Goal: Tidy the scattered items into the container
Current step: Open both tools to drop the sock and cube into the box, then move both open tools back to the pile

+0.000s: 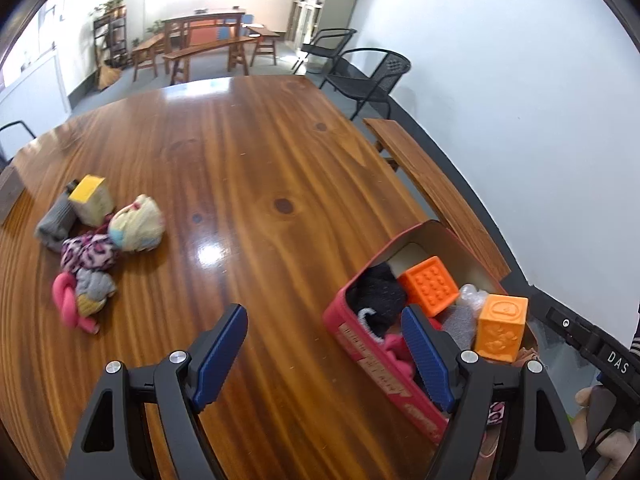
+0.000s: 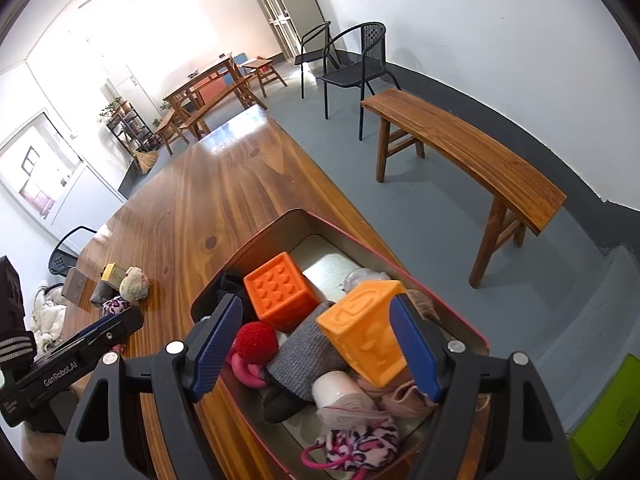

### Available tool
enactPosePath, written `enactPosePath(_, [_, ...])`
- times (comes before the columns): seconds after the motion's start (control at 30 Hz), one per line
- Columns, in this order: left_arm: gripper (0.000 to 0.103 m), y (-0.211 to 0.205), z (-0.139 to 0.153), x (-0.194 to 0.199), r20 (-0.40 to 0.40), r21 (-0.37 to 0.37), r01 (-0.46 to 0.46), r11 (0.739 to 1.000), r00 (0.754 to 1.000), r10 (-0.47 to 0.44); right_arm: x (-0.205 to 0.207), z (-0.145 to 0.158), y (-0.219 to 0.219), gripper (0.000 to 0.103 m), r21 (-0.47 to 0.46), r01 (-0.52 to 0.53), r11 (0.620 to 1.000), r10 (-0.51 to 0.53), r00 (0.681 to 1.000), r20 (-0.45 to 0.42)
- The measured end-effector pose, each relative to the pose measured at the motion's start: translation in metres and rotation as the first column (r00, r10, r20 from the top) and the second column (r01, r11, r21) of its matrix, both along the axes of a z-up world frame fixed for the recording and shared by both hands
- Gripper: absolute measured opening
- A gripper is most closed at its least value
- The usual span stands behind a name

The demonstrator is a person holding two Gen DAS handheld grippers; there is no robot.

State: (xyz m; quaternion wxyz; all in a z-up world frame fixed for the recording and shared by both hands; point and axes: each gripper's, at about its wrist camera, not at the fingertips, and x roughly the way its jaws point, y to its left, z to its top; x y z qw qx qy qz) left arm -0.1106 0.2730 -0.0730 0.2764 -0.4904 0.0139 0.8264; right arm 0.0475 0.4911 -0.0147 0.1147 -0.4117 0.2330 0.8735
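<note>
A red box (image 1: 362,346) stands at the table's right edge. It holds a dark orange studded block (image 2: 280,292), a light orange block (image 2: 366,338), a red ball (image 2: 256,342), a grey sock (image 2: 302,360) and several other soft items. My right gripper (image 2: 316,302) hangs open over the box; the light orange block lies between its fingers, against the right pad. My left gripper (image 1: 322,314) is open and empty, its right finger over the box's near wall. On the table's left lie a yellow block (image 1: 90,196), a cream sock ball (image 1: 136,224), a leopard sock (image 1: 90,254) and other socks.
A wooden bench (image 2: 460,152) stands on the floor right of the table (image 1: 248,160), with black chairs (image 2: 352,60) behind it. A grey flat object (image 1: 10,192) lies at the table's far left edge. A green object (image 2: 608,420) sits low on the right.
</note>
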Motion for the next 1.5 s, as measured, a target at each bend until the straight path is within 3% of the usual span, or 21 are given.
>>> enactPosePath(0.33, [0.081, -0.080, -0.005, 0.011, 0.046, -0.020, -0.215, 0.977, 0.975, 0.215, -0.008, 0.013, -0.043, 0.079, 0.014, -0.105, 0.994, 0.106, 0.993, -0.052])
enactPosePath(0.7, [0.081, -0.173, 0.003, 0.033, 0.027, -0.018, -0.420, 0.907, 0.907, 0.421, -0.025, 0.019, -0.116, 0.079, 0.014, -0.306, 0.952, 0.307, 0.949, -0.067])
enactPosePath(0.8, [0.102, -0.191, 0.005, 0.039, 0.015, -0.013, -0.469, 0.883, 0.883, 0.469, -0.026, 0.021, -0.134, 0.079, 0.023, -0.353, 0.935, 0.354, 0.933, -0.070])
enactPosePath(0.83, [0.102, -0.196, 0.007, 0.042, 0.005, -0.008, -0.484, 0.875, 0.875, 0.484, -0.026, 0.021, -0.141, 0.079, 0.025, -0.372, 0.928, 0.373, 0.925, -0.071])
enactPosePath(1.17, [0.102, -0.235, 0.000, 0.041, -0.011, -0.064, -0.524, 0.849, 0.851, 0.525, -0.035, 0.009, -0.179, 0.079, 0.005, -0.443, 0.896, 0.443, 0.895, -0.047])
enactPosePath(1.33, [0.102, -0.246, -0.009, 0.016, -0.022, -0.081, -0.523, 0.849, 0.852, 0.523, -0.042, 0.003, -0.199, 0.079, 0.009, -0.451, 0.892, 0.451, 0.892, -0.013])
enactPosePath(1.5, [0.102, -0.249, -0.018, -0.013, -0.018, -0.098, -0.488, 0.867, 0.872, 0.489, -0.057, -0.005, -0.209, 0.079, 0.021, -0.434, 0.901, 0.433, 0.901, 0.035])
